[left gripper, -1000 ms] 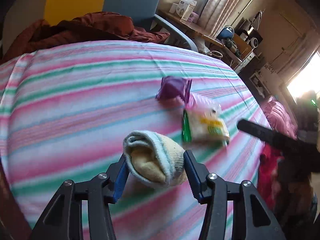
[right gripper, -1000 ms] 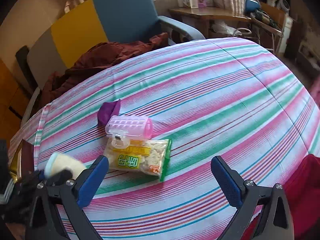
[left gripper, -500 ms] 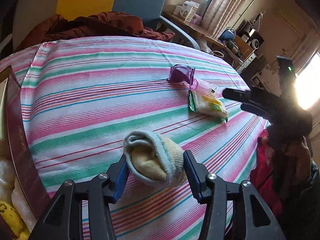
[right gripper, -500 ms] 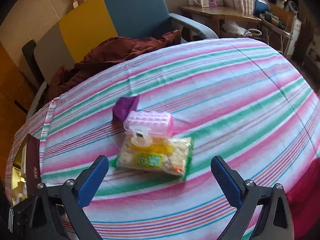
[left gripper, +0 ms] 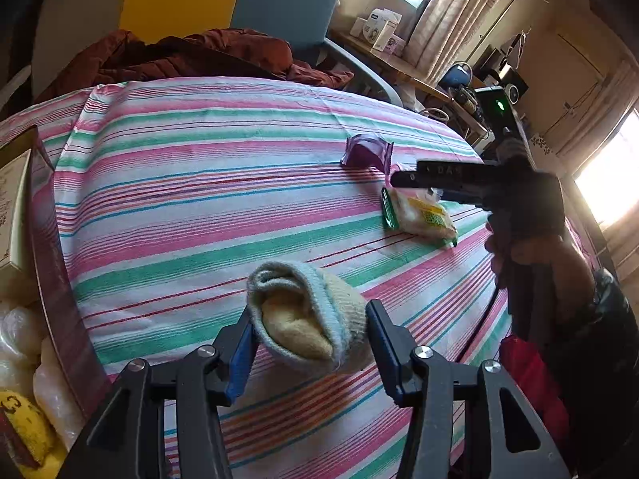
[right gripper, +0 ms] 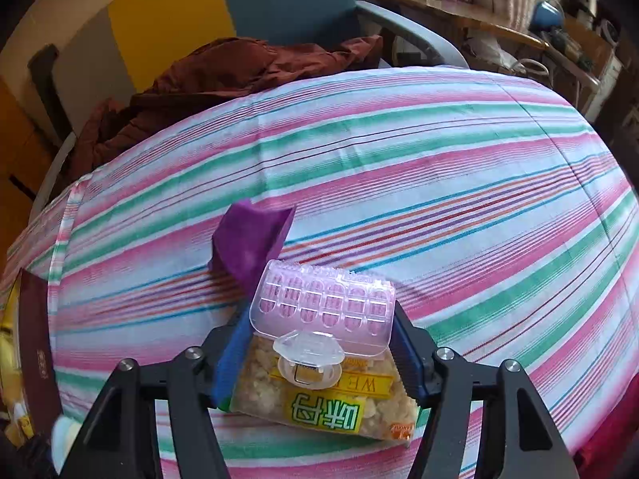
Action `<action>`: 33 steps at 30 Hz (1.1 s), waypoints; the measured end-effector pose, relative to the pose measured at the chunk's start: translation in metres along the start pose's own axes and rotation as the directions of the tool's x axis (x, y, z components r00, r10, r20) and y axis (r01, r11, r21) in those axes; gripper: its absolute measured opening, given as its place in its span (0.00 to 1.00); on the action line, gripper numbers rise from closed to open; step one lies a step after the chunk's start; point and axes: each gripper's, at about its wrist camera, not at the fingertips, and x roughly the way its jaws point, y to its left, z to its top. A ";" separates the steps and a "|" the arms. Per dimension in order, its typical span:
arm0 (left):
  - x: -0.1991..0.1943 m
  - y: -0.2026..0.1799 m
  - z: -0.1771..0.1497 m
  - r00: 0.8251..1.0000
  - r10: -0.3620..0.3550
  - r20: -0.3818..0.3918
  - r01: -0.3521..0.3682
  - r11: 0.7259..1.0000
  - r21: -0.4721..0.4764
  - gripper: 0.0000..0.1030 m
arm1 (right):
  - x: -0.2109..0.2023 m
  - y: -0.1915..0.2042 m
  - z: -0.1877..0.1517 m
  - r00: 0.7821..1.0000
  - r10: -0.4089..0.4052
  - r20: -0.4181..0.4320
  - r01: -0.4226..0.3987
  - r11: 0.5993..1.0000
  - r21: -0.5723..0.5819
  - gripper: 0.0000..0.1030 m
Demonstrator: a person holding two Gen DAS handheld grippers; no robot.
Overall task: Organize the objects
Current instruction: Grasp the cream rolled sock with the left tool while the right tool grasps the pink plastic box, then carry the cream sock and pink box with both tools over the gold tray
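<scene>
Left gripper (left gripper: 309,343) jaws clench the rolled sock (left gripper: 307,315) — right gripper (right gripper: 319,343) jaws, just closing, clasp the pink case (right gripper: 323,307)

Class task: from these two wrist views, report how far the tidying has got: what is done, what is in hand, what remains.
Done: several items already lie in the box at the bed's left edge. In hand: the left tongs grip a rolled sock; the right tongs have just been closing around the pink clear case, resting on the snack packet. Left: packet and purple wrapper remain on the striped sheet.
</scene>
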 end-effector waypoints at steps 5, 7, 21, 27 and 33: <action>-0.013 -0.004 -0.002 1.000 -0.010 0.022 0.010 1.000 0.012 0.51 | -0.022 -0.002 -0.013 0.999 0.007 0.034 -0.007 1.000 -0.006 0.63; -0.021 -0.006 -0.003 0.999 -0.015 0.036 0.014 1.000 0.018 0.51 | -0.036 -0.004 -0.018 0.998 0.028 0.058 -0.028 1.000 0.002 0.63; -0.118 0.023 -0.019 0.980 0.016 0.200 -0.006 0.999 -0.050 0.51 | -0.105 0.073 -0.046 0.963 0.210 0.167 -0.186 0.971 -0.148 0.64; -0.173 0.057 -0.039 0.950 0.134 0.283 -0.100 0.987 -0.129 0.51 | -0.119 0.130 -0.068 0.933 0.329 0.147 -0.288 0.926 -0.245 0.64; -0.213 0.095 -0.065 0.907 0.279 0.315 -0.210 0.949 -0.236 0.51 | -0.126 0.188 -0.093 0.900 0.425 0.094 -0.373 0.864 -0.338 0.64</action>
